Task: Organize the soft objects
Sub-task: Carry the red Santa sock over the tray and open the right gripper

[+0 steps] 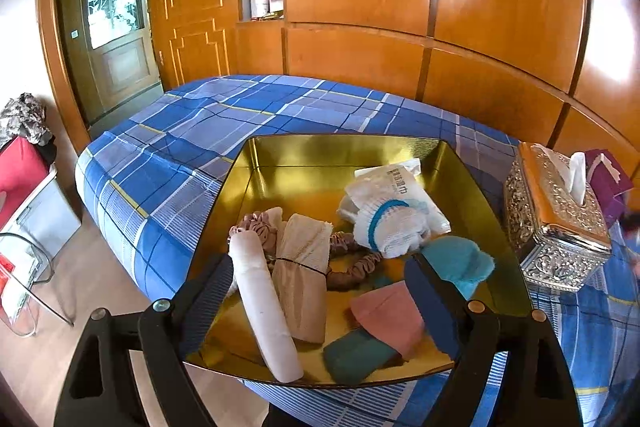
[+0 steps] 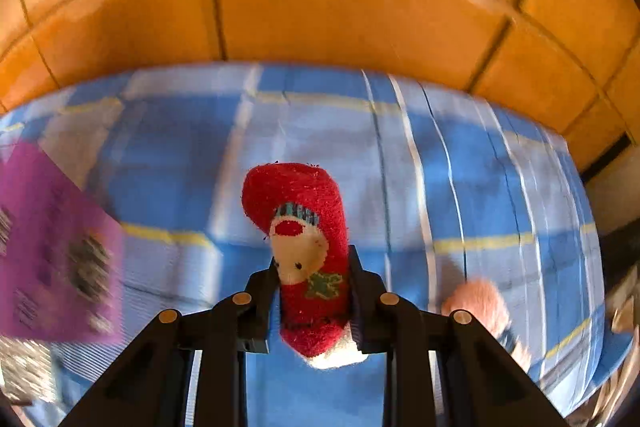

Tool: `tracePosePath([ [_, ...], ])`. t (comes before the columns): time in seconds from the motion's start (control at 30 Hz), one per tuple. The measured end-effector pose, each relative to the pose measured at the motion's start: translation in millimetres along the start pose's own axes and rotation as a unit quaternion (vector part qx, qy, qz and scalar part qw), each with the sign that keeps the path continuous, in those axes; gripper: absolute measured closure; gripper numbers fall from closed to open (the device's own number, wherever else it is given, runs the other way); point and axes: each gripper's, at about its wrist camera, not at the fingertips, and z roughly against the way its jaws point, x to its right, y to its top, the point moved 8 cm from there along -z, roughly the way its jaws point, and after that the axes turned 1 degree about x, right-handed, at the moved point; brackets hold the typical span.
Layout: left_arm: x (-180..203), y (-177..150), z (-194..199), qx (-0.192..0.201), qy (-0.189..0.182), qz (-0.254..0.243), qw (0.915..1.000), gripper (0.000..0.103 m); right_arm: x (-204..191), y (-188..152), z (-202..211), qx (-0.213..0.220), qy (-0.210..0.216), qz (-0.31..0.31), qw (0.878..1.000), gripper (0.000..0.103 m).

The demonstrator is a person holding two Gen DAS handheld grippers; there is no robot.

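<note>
Gripping a red sock between its two pads, our right gripper holds it clear above the blue plaid bedspread — the sock bears a small face and a green leaf, and its white cuff hangs below the jaws. Left of it we see a purple packet, blurred; right of it lies something pink and fuzzy that we cannot identify.

Our left gripper stands released, jaws wide apart with nothing pressed between them, over the gold tray resting on the same bedspread. Inside the tray we see a white roll beside a beige bundle tied with a black band, a scrunchie, a white sock with a blue band, a wipes packet, a teal cloth, a pink cloth and a dark green cloth. Just right of the tray stands a silver tissue box.
</note>
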Motion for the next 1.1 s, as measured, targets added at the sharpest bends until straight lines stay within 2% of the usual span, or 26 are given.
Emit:
tracePosePath([
  [0.13,4.9,-0.7,2.8,0.003,-0.005,-0.011,0.9999,0.015,-40.3,51.9,46.2,0.058,0.031,0.040,0.997,0.078],
  [0.27,10.4,-1.7,4.4,0.003,-0.010,-0.019,0.9998,0.015,-95.7,85.2,98.0,0.114,0.080,0.102,0.985,0.078],
  [0.37,12.7,-2.7,4.7,0.002,-0.012,-0.021,0.9997,0.015,-148.4,85.3,135.4,0.147,0.123,0.160,0.968,0.078],
  [0.5,12.1,-2.5,6.0,0.005,-0.009,-0.024,0.9997,0.015,-210.4,57.7,166.5,0.163,0.171,0.229,0.944,0.078],
  [0.63,10.3,-4.0,5.2,0.004,-0.007,-0.025,0.9997,0.015,-263.2,10.7,184.3,0.152,0.220,0.288,0.919,0.078],
  [0.8,8.3,-5.8,4.2,0.002,-0.003,-0.029,0.9996,0.015,-321.5,-58.9,188.3,0.097,0.278,0.339,0.893,0.078],
  [0.93,4.6,-5.1,3.8,0.002,0.002,-0.029,0.9996,0.015,-358.9,-99.0,181.0,0.043,0.315,0.343,0.884,0.078],
  [1.1,-2.6,-3.4,3.7,0.005,0.007,-0.019,0.9998,0.015,-405.6,-120.4,155.1,0.002,0.329,0.325,0.887,0.078],
])
